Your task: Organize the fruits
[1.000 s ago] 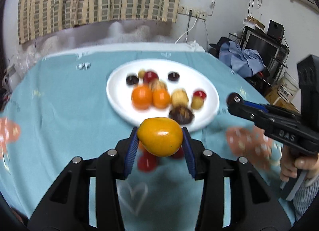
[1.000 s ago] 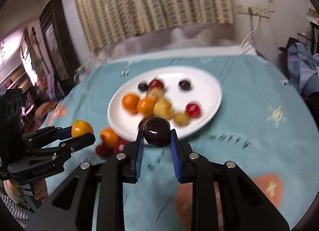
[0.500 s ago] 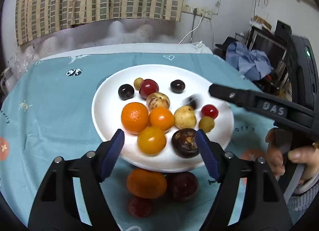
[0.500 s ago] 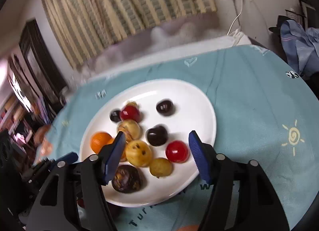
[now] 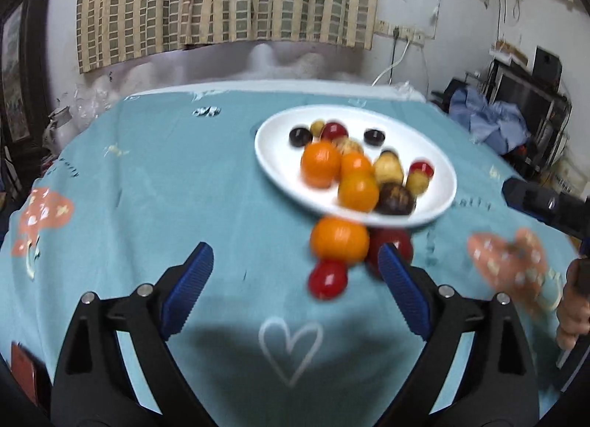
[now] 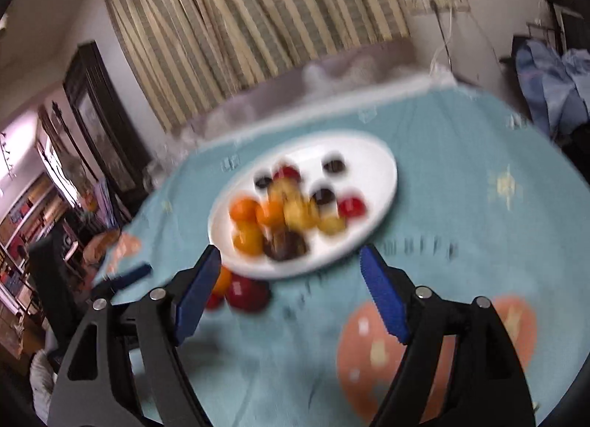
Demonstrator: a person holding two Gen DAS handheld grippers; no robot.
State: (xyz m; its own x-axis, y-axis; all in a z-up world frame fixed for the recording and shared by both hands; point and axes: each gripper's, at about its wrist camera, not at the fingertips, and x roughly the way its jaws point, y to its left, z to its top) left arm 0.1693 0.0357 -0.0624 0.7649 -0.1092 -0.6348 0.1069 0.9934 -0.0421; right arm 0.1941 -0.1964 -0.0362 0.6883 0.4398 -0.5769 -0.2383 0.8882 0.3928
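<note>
Left claw (image 5: 295, 279) gaping wide, nothing between the blue pads, hovering above the teal table (image 5: 147, 176)! Right claw (image 6: 291, 298) is spread just as wide and just as empty, its view badly blurred. The white plate (image 5: 273, 154) sits at about one o'clock from the left claw, loaded with a crowd of oranges, dark plums, yellow and red pieces. But look: three fruits remain off the plate, on the cloth just beside its near rim. There's the loose orange (image 5: 339, 240) touching or nearly touching the rim, a dark red fruit (image 5: 392, 244) at its three o'clock, partly behind the claw's right pad, and a small red fruit (image 5: 327, 278) at its six o'clock.

All three look light, round and smooth-skinned, so they'll likely roll at a nudge and slip under a glancing pinch. Best bet is the widest middle of each, pads squarely opposite, squeeze kept gentle since the red ones probably bruise. They're packed tight, so the small one at the front looks easiest to take cleanly.
</note>
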